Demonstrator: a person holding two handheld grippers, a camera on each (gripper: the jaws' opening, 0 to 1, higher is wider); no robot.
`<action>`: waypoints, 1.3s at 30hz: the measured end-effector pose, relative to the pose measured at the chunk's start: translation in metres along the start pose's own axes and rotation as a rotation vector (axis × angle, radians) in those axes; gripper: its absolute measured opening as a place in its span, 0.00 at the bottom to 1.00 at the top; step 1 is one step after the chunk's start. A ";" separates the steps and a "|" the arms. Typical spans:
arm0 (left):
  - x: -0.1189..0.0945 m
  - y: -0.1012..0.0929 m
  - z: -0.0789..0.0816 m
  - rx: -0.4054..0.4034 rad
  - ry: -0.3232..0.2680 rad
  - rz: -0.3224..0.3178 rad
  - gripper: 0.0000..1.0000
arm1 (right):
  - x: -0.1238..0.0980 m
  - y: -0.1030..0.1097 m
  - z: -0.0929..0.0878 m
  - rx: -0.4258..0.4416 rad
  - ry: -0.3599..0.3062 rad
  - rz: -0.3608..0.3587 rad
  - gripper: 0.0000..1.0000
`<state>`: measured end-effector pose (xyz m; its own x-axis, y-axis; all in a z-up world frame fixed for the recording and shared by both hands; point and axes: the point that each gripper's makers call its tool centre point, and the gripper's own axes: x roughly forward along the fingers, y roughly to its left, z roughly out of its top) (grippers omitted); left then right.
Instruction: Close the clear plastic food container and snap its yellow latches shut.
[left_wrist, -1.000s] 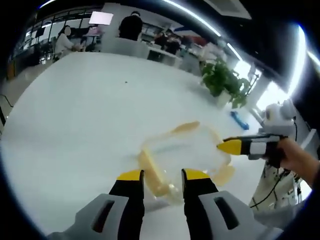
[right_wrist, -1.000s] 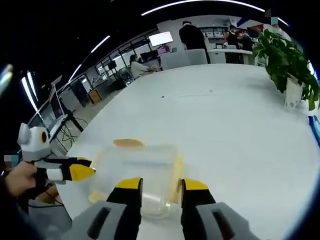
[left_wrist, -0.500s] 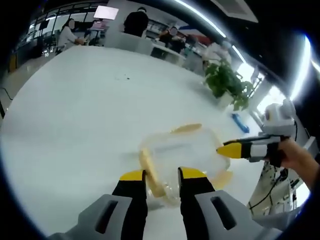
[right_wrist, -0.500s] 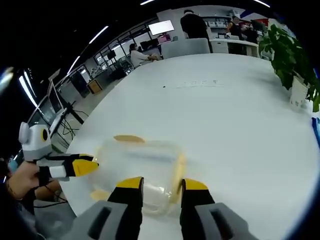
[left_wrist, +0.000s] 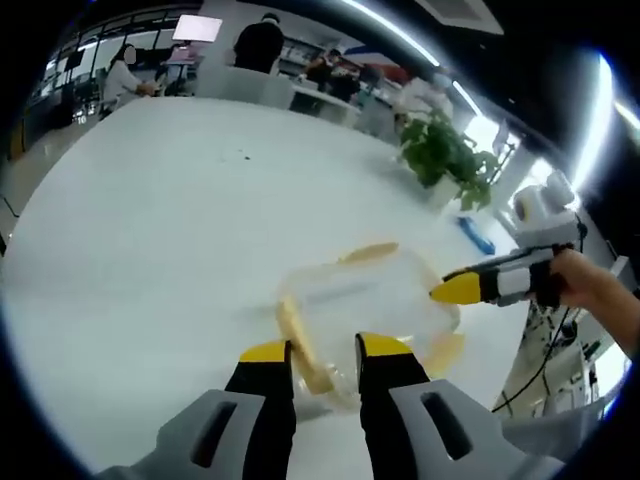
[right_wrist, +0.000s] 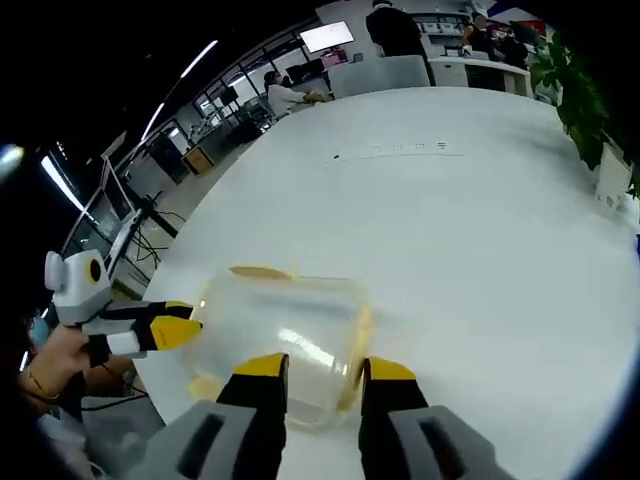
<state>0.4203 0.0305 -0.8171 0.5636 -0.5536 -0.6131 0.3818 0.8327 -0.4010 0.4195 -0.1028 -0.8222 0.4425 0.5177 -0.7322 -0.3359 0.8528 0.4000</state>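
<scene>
Nearest in the left gripper view: the left gripper (left_wrist: 324, 352), grey-bodied, black-jawed, yellow-tipped, jaws apart with a narrow gap and nothing between them. Just past those tips, the food container (left_wrist: 362, 305): clear glossy plastic, rounded-rectangular, resting on the smooth white table (left_wrist: 150, 230) close to its near edge. Yellow latches splayed outward and lying flat: one long latch (left_wrist: 300, 345) along the near-left side, a near-right latch (left_wrist: 446, 350), a far latch (left_wrist: 368, 252). Long axis running roughly left to right across this view, tilted up toward the right.

In the right gripper view: the right gripper (right_wrist: 326, 368), same build, jaws likewise parted on a narrow gap and gripping nothing, tips at the container's near wall (right_wrist: 300, 372). Container's long axis across this view too; a yellow latch (right_wrist: 258, 272) on the far side, another (right_wrist: 356, 345) along the right side.

Versus a second ago: container in much the same spot, latches as unfastened as before; right gripper tip, entering the left gripper view from the right, at about the same place against the container's right end; both cameras shifted slightly.

Farther off: a potted plant (left_wrist: 447, 158) and a small blue object (left_wrist: 475, 235) near the table's far side; beyond, blurred seated and standing people (left_wrist: 258, 45).
</scene>
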 end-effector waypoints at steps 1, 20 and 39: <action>0.000 0.000 0.000 0.001 -0.002 0.000 0.21 | 0.000 0.001 -0.001 0.001 -0.007 -0.002 0.25; -0.008 0.005 0.000 0.092 0.006 0.009 0.24 | -0.008 0.017 -0.021 0.058 -0.083 -0.055 0.27; -0.013 0.010 0.006 0.165 -0.001 -0.015 0.28 | -0.016 0.015 -0.007 -0.096 -0.201 -0.148 0.24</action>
<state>0.4210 0.0461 -0.8094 0.5575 -0.5658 -0.6075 0.5053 0.8119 -0.2925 0.4018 -0.0984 -0.8084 0.6460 0.3991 -0.6507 -0.3280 0.9149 0.2354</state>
